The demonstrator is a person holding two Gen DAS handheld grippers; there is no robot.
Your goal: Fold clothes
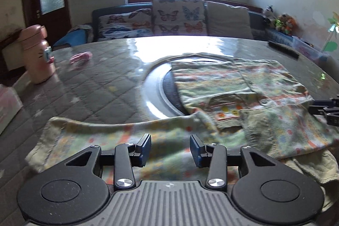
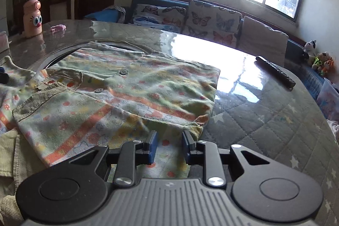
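A child's patterned shirt (image 1: 243,86) with green, orange and yellow stripes lies spread on the glass-topped table; it also shows in the right wrist view (image 2: 131,94). One sleeve (image 1: 101,137) stretches left under my left gripper (image 1: 170,146), which is open just above the cloth. The other sleeve (image 2: 63,120) is folded over the shirt's front. My right gripper (image 2: 168,145) is open over the shirt's near right edge, with cloth between the fingers. The right gripper's tip shows at the right edge of the left wrist view (image 1: 330,111).
A pink bottle (image 1: 38,54) stands at the table's left, also in the right wrist view (image 2: 32,18). A small pink item (image 1: 81,57) lies near it. A dark remote (image 2: 275,73) lies at the far right. A beige garment (image 2: 10,162) lies under the shirt. A sofa (image 1: 175,16) is behind.
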